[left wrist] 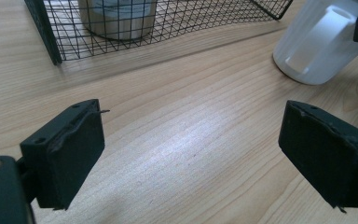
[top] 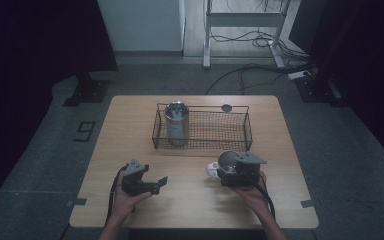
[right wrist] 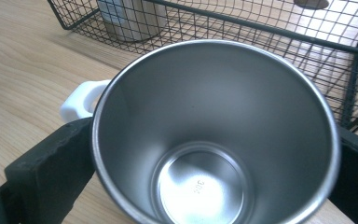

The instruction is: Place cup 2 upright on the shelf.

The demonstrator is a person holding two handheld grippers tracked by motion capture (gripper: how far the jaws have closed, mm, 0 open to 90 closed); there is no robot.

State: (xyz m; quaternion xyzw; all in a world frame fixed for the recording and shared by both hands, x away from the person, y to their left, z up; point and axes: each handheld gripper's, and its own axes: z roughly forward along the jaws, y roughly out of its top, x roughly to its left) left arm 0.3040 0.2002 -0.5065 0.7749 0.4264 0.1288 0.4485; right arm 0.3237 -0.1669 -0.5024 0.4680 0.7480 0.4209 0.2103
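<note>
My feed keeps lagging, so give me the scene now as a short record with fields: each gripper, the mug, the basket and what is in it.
left gripper: open, jaws wide apart above bare table, holding nothing
right gripper: shut on the mug, one jaw on each side of its wall
mug: steel inside, white outside with a white handle, empty, upright, in front of the basket
wire basket: black mesh, at the far middle of the wooden table
steel canister: upright in the basket's left end
</note>
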